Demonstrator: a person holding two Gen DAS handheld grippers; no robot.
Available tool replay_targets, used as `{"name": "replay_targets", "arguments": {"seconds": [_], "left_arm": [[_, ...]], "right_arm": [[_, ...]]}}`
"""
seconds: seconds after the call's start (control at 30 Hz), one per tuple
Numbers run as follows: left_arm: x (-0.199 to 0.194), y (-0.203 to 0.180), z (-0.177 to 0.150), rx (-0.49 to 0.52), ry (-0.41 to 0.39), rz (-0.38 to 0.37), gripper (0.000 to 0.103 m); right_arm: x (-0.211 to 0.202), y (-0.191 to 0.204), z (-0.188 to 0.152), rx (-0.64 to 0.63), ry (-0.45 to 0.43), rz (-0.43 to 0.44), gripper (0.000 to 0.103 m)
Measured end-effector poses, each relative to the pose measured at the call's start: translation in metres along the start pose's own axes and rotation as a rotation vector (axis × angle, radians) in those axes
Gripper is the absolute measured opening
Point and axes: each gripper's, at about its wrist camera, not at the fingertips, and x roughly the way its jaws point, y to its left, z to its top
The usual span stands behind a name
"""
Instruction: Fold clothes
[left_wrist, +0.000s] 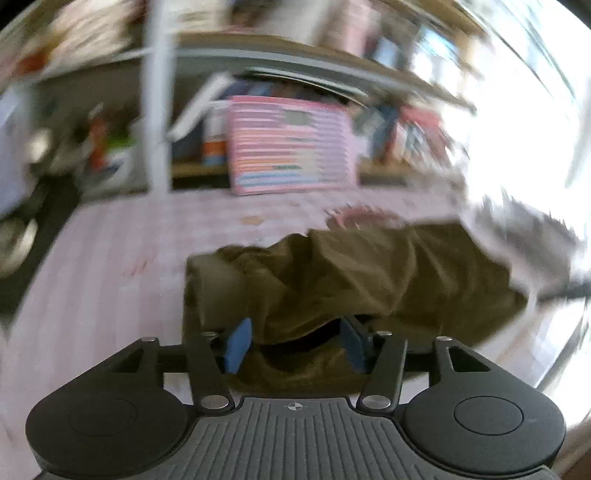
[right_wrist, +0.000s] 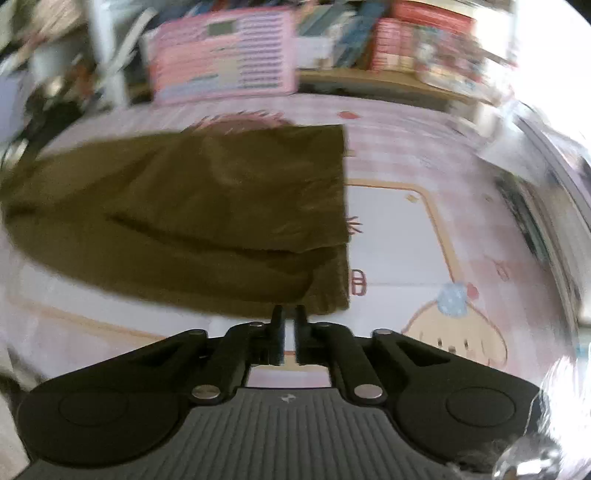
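An olive-brown garment (left_wrist: 369, 273) lies rumpled on a pink checked bed sheet (left_wrist: 103, 277). My left gripper (left_wrist: 295, 341) stands open over its near edge. A loose fold of the cloth lies between the blue pads (left_wrist: 238, 345), which do not press on it. In the right wrist view the garment (right_wrist: 184, 206) lies flat and doubled over, with a straight right edge. My right gripper (right_wrist: 289, 317) sits at its near edge with the jaws a narrow gap apart. Only the sheet (right_wrist: 406, 229) shows through that gap.
A pink striped box (left_wrist: 291, 144) stands at the far side of the bed, under a wooden shelf with books (right_wrist: 406, 37). A white post (left_wrist: 157, 92) rises at the back left. The sheet has a cartoon print (right_wrist: 454, 332) to the right of the garment.
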Motion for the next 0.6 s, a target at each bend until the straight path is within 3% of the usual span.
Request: {"name": "replay_targets", "arguments": {"seconds": [0.03, 0.07, 0.17, 0.27, 0.43, 0.6], "left_arm": [[-0.001, 0.006, -0.004, -0.104, 0.006, -0.011, 0.056], [0.002, 0.013, -0.009, -0.221, 0.022, -0.029, 0.056], [0.009, 0.031, -0.025, -0.565, 0.064, -0.079, 0.054], [0.012, 0.039, -0.039, -0.808, 0.031, -0.132, 0.054], [0.028, 0.045, -0.036, -1.021, -0.024, -0.213, 0.055], [0.053, 0.045, -0.030, -1.109, -0.031, -0.175, 0.055]], "right_arm": [[-0.001, -0.003, 0.001, 0.078, 0.002, 0.002, 0.042], [0.000, -0.007, 0.002, 0.174, 0.007, 0.011, 0.044], [0.008, -0.023, 0.002, 0.496, 0.022, 0.112, 0.044], [0.016, -0.035, 0.004, 0.742, 0.005, 0.206, 0.042], [0.032, -0.052, 0.016, 0.944, -0.006, 0.270, 0.042], [0.053, -0.069, 0.022, 1.085, 0.014, 0.263, 0.042]]}}
